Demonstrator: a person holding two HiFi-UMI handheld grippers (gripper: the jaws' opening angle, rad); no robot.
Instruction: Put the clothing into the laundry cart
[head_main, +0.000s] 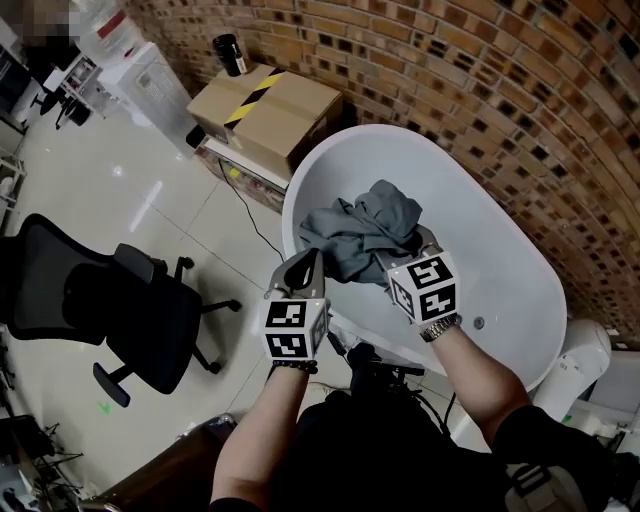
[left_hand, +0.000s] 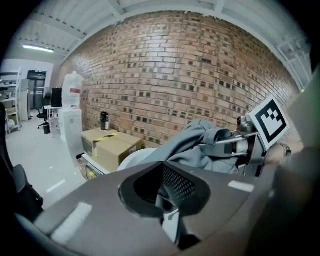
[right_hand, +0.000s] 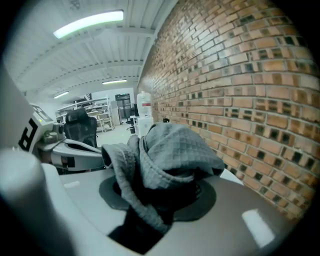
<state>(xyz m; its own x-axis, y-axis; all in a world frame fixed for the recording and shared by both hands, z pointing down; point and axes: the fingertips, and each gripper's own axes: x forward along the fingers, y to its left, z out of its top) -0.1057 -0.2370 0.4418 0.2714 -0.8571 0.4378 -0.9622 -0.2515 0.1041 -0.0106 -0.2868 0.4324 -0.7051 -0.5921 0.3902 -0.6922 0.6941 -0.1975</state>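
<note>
A crumpled grey garment hangs in the air over the white oval laundry cart, stretched between my two grippers. My right gripper is shut on it; in the right gripper view the cloth bulges out of the jaws. My left gripper sits at the garment's left corner, jaws together, and the cloth runs from its tips across to the right gripper. The cart's rim shows below.
A cardboard box with yellow-black tape stands left of the cart, a black bottle on it. A black office chair stands on the tiled floor at the left. A brick wall runs behind. A water dispenser is at the far left.
</note>
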